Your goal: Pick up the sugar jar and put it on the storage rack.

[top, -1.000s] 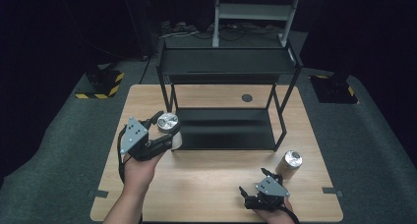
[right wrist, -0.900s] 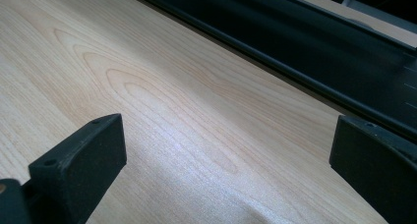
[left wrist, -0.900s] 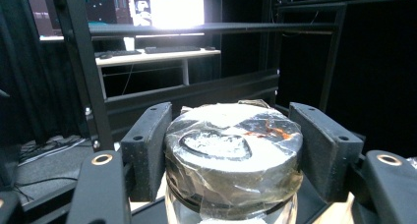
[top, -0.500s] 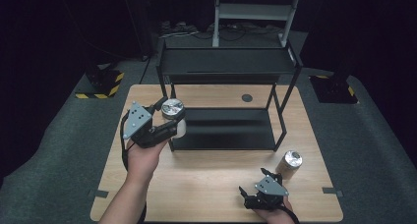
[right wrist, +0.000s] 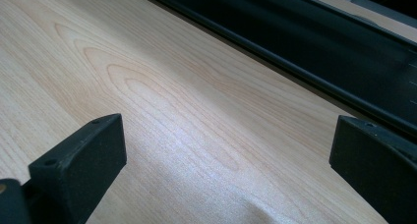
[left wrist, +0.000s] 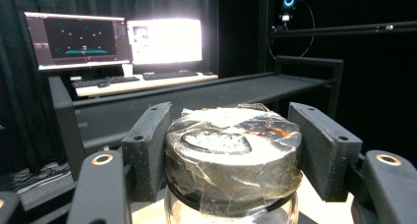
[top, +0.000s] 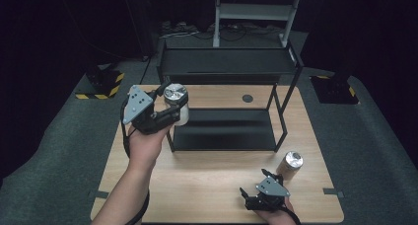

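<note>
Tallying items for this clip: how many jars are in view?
2. One jar with a taped metal lid is gripped in the left gripper, beside the black shelf's left end. The other jar stands on the table, just beyond the right gripper.

A lab or recording studio: black curtains (left wrist: 236, 32) enclose the space, two lit monitors (left wrist: 118, 40) with keyboards sit on a desk behind, a mounted camera (left wrist: 288, 2) glows blue (ring-lit), and hazard-striped bases (top: 101, 84) rest on grey carpet.
</note>
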A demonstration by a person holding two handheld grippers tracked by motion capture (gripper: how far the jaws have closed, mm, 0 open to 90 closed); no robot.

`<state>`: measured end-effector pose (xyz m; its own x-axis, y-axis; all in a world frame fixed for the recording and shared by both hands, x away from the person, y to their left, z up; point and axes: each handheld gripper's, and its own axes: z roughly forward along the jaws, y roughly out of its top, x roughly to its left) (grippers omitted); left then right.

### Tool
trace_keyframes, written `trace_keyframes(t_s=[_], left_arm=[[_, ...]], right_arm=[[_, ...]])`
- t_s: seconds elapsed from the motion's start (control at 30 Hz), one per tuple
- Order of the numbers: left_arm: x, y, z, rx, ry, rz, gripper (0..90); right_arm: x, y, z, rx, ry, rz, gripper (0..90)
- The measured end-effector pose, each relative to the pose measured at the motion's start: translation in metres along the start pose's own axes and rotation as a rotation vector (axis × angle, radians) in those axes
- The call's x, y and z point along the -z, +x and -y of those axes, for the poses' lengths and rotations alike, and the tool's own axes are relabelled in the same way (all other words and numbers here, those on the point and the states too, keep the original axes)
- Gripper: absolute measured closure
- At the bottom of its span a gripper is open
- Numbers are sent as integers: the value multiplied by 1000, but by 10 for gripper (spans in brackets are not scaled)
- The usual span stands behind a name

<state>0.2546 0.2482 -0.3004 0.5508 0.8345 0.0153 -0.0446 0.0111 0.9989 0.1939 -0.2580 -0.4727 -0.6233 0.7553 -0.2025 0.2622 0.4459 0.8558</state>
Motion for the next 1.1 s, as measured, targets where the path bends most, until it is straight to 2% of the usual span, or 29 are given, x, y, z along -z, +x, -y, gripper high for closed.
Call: trace_keyframes(t_s=[0.73,1.1], left_arm=[[-34,4,-46,-26,-28,-24,357],[-51,4,-60,-26,-39,-45,357]], right_arm=[[0,-1,0,-5,-2,-4,0],[1,-2,2,-7,-9,-6,0]])
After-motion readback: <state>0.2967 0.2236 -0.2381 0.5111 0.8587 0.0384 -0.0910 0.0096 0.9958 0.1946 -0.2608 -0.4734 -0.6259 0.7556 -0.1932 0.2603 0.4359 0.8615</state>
